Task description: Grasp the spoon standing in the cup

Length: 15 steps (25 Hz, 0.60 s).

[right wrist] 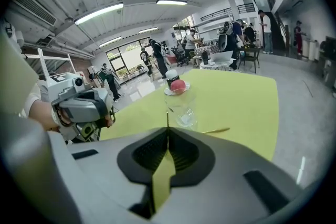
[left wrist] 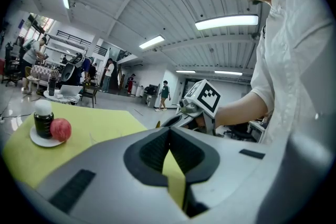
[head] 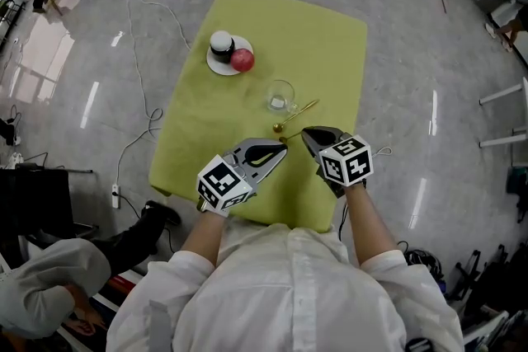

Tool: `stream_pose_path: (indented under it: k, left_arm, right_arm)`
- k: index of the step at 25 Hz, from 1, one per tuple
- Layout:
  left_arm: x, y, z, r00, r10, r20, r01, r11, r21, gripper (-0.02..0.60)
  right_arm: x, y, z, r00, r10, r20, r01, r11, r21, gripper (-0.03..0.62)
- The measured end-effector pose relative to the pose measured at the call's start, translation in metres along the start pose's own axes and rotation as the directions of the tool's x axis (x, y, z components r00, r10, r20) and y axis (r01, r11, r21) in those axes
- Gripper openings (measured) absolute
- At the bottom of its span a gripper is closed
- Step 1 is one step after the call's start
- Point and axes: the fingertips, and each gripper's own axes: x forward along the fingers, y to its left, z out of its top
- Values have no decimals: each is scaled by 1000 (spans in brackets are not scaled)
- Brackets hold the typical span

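A slim gold metal spoon (head: 295, 116) lies flat on the yellow-green cloth-covered surface (head: 330, 37), just beside the clear glass cup (head: 280, 96) on the side toward the near right corner. Its bowl end points at the near edge, close to the tips of the right gripper (head: 307, 133), whose jaws are pressed together with nothing between them. The left gripper (head: 279, 152), by the near edge, is likewise closed and empty. Toward the far left corner, a white saucer (head: 218, 67) carries a dark white-lidded jar (head: 221, 44) and a red apple (head: 242, 59).

Spoon (head: 297, 114) on table (head: 330, 37) just before glass (head: 280, 96), perhaps touching, plate (head: 219, 64) farther left
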Motion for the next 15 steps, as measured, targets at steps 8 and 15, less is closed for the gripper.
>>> stream_pose_path:
  k: [8,15]
  left_arm:
    - [2,-2,-2,1000,-3,-3,3,1000,3,3]
    - [2,-3,-2,1000,-3,-3,3,1000,6,3]
  right_arm:
    - [2,-4,-1,1000,-26,-9,26,998,-56,11]
    - [-1,-9,-1,997,-68,-25,65,991,-114,11]
